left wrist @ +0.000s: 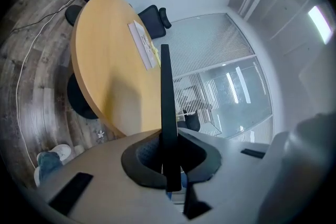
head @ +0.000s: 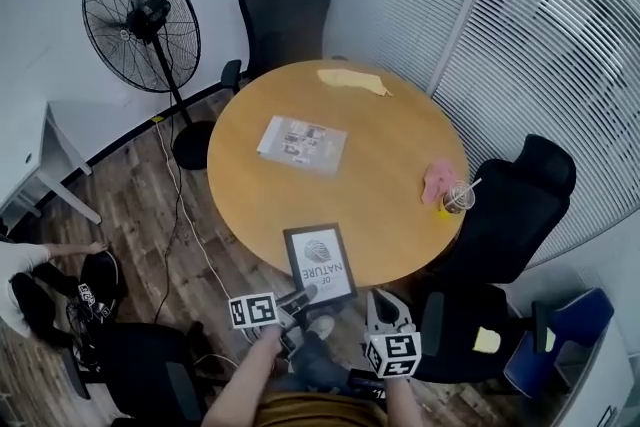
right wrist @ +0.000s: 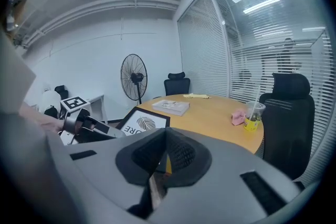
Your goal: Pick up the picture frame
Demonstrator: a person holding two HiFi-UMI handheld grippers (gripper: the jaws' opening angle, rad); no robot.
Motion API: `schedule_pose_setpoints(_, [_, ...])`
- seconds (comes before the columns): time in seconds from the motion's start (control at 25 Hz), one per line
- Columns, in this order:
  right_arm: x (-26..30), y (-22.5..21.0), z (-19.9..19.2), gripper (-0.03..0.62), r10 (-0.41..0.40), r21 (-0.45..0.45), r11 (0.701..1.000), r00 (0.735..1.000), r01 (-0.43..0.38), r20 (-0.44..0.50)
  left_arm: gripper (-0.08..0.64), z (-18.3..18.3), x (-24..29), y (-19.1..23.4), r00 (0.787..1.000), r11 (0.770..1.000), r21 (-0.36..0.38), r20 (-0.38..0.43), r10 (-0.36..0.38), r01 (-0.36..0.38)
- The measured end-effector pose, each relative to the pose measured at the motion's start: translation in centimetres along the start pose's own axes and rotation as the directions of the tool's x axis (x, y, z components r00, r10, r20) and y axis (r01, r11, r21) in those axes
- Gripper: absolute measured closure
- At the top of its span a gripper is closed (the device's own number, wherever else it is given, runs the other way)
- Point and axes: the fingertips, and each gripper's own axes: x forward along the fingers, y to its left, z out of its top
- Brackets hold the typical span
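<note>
1. At the left of the head view we see a white desk (head: 30,155) and a standing fan (head: 140,20) on a wood-plank floor (head: 140,205). A black chair (head: 285,15) stands behind the round wooden worktop (head: 390,165), and a glass wall with blinds (head: 540,45) closes the right side.
2. On the worktop a booklet (head: 302,143) lies near the middle and a yellow cloth (head: 352,80) lies at the far edge. At the right rim a pink cloth (head: 437,178) sits just beside a plastic cup (head: 458,199) with a straw.
3. The head view shows the printed face of the picture frame (head: 320,260). The left gripper view shows the same frame edge-on, as 1 thin dark strip rising between the jaws. Only the right gripper view shows the ceiling with its lights.
4. The picture frame is at the worktop's near edge, with its near end jutting past the rim toward us. We cannot tell whether its far end touches the wood.
5. The left gripper (head: 300,298) is clamped on the frame's near left corner, with both jaws pressed against the frame's 2 faces.
6. The right gripper (head: 385,310) hangs just right of the frame, off the worktop and not touching the frame. Its jaws are closed together with nothing between them.
</note>
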Motion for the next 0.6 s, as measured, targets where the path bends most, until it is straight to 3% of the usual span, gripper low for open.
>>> schedule_pose_setpoints(0.6, [-3.3, 2.2, 1.7, 0.58, 0.015, -0.02, 1.0, 0.997, -0.013, 0.08, 0.509, -0.3, -3.4, -6.4, 0.994, 0.992, 0.078, 0.05, -0.1, 0.096])
